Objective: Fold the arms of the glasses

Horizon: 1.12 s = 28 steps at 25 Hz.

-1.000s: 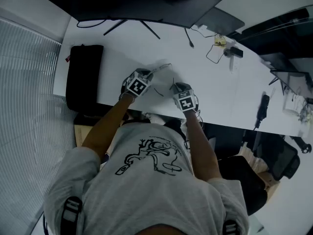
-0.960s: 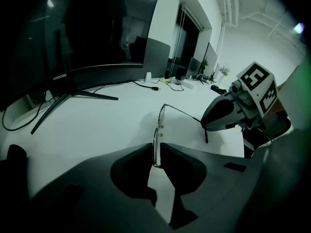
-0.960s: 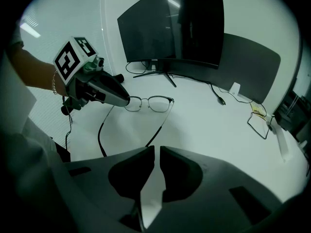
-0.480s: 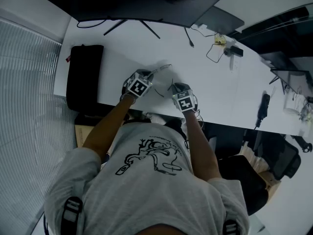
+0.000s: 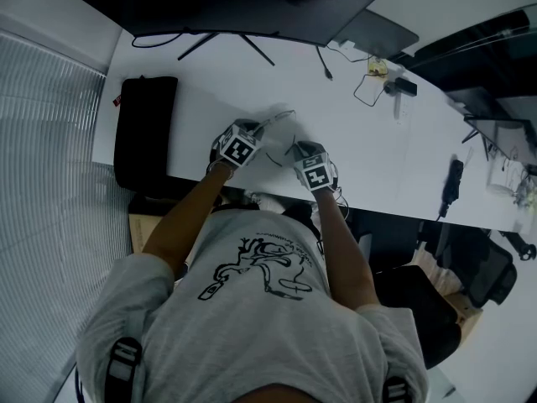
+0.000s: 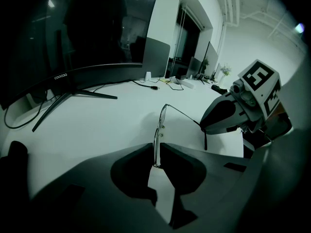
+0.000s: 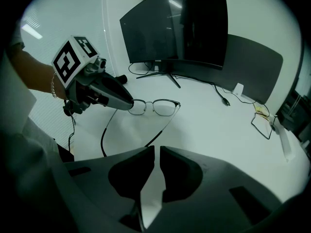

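Nothing has visibly moved since the earlier frames: both grippers keep their places over the near edge of the white table point(image 5: 369, 141). The thin, dark, metal-rimmed glasses point(image 7: 164, 108) are held between the grippers, in front of the black curved monitor point(image 5: 243, 7), with both arms spread open. The left gripper point(image 6: 157, 148) is clamped on one lens rim. The right gripper point(image 7: 157, 149) has its jaws almost together, with only a bare slit between them. The dark end of one temple arm point(image 7: 163, 125) meets the tip of its left jaw; whether that arm is pinched cannot be told.
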### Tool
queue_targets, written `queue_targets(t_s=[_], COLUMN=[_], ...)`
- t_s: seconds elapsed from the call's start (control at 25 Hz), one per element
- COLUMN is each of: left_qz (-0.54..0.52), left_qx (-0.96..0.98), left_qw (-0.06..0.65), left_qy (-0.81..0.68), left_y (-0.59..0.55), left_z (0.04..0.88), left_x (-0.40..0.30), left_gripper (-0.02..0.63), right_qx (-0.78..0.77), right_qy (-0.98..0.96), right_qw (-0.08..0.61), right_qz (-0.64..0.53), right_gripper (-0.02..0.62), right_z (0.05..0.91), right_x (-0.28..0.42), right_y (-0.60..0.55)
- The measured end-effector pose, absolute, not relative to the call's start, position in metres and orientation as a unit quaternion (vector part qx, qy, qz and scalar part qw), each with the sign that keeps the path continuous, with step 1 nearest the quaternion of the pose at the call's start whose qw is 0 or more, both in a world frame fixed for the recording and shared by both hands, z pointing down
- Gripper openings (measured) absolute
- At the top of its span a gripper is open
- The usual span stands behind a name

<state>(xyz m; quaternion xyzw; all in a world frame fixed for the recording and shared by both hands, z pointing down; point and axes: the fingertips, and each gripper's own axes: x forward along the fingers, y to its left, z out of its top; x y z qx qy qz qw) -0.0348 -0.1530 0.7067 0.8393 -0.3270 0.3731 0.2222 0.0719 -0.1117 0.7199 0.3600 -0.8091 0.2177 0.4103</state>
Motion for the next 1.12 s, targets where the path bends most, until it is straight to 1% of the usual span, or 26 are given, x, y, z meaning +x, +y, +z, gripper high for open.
queue_targets(t_s=[1.12], left_qz=[0.377], left_qx=[0.839], left_qw=[0.221], left_qy=[-0.324], left_y=[-0.131], left_z=[0.703], left_x=[-0.029], left_gripper=[0.061], right_qx=[0.345], right_qy=[-0.817], right_qw=[0.408], right_qz=[0.215], right_gripper=[0.046], right_z=[0.716], right_x=[0.055], right_y=[-0.096])
